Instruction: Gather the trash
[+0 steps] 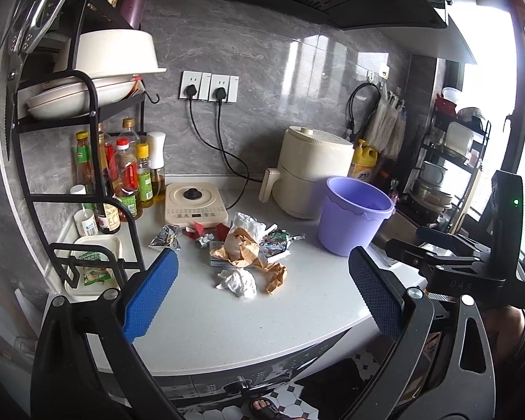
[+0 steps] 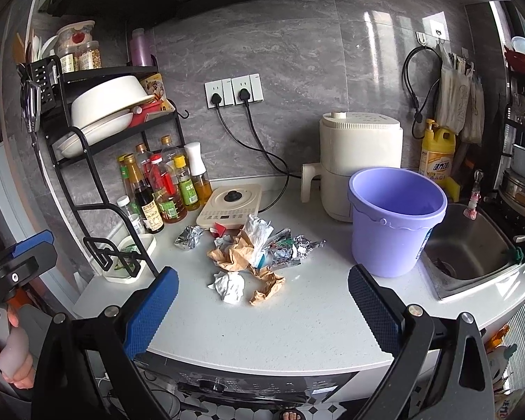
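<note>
Containers: a purple bucket (image 2: 395,220) stands upright on the white desk (image 2: 297,322), just beside the cream air fryer (image 2: 360,168) and next to the steel sink (image 2: 469,245). The visible part of its interior shows no contents. A white tray (image 2: 141,250) at the foot of the black rack (image 2: 98,175) holds a green packet (image 1: 94,274).

Trash: a loose pile (image 2: 255,248) lies on the desk between the cream hob (image 2: 229,206) and the front edge, left of the bucket and apart from it. It comprises:
- crumpled brown paper (image 2: 232,253);
- silver foil wrappers (image 2: 290,248);
- a white tissue ball (image 2: 231,285) nearest the front edge;
- a separate foil piece (image 2: 189,237) to the left of the pile.

Claws: the left claw (image 1: 262,287) is fully apart, blue pads spread wide, holding nothing and touching nothing. The right claw (image 2: 262,297) is likewise fully apart and empty. Both hang above the front edge of the desk, short of the pile. In the right wrist view, a hand (image 2: 7,360) grips the left handle at the lower left.
</note>
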`<move>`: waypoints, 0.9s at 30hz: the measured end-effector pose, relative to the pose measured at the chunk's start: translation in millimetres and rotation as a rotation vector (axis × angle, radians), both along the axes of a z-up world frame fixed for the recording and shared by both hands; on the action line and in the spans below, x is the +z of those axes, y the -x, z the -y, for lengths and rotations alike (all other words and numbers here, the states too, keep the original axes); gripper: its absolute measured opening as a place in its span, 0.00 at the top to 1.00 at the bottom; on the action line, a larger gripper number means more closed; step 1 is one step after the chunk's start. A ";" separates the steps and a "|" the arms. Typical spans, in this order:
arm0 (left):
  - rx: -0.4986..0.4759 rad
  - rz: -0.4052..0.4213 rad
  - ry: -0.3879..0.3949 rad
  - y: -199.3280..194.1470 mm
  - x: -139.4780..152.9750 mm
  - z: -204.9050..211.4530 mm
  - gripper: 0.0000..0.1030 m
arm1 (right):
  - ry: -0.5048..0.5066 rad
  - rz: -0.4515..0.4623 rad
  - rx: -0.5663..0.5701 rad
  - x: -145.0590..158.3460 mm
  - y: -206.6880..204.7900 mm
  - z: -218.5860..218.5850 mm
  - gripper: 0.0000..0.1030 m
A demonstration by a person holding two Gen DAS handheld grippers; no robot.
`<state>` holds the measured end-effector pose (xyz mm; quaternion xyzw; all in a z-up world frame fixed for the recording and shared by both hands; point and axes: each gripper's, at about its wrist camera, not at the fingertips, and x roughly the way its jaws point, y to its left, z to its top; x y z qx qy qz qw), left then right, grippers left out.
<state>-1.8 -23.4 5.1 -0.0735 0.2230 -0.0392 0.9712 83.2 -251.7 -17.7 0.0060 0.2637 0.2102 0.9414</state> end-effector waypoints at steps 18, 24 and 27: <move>0.000 0.025 -0.006 1.8 7.2 7.0 0.06 | -0.022 0.022 -0.010 8.6 11.1 13.4 0.08; -0.004 0.045 -0.014 3.5 12.1 11.3 0.06 | -0.026 0.026 -0.016 11.2 11.6 15.8 0.07; -0.002 0.046 -0.013 2.5 12.5 10.6 0.06 | -0.019 0.031 -0.016 12.0 10.5 16.0 0.07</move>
